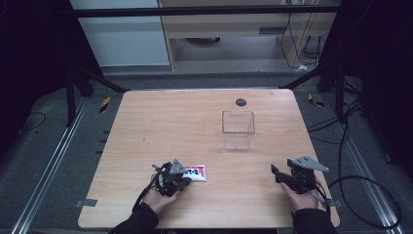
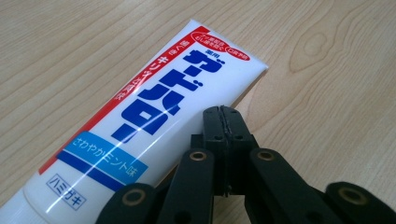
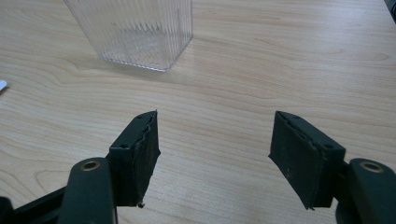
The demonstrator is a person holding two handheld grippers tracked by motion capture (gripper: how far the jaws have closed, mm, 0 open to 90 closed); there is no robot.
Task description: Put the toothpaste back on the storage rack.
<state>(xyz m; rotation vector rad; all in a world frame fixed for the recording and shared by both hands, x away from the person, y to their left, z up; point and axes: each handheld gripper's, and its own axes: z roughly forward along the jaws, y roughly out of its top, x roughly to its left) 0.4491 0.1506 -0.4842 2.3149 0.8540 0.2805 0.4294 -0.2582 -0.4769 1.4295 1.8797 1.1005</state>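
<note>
Left fingers (image 2: pixel 223 112), pressed together, hover beside the toothpaste tube (image 2: pixel 140 121).

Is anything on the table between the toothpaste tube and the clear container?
Nothing visible. The toothpaste tube lies by the left hand-held gripper, and only bare tabletop separates it from the clear plastic container farther back.

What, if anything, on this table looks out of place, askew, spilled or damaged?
Nothing looks spilled or damaged. The toothpaste tube lies flat and whole on the table beside the shut left gripper; the clear container stands upright and empty. The right gripper is open over bare wood.
</note>
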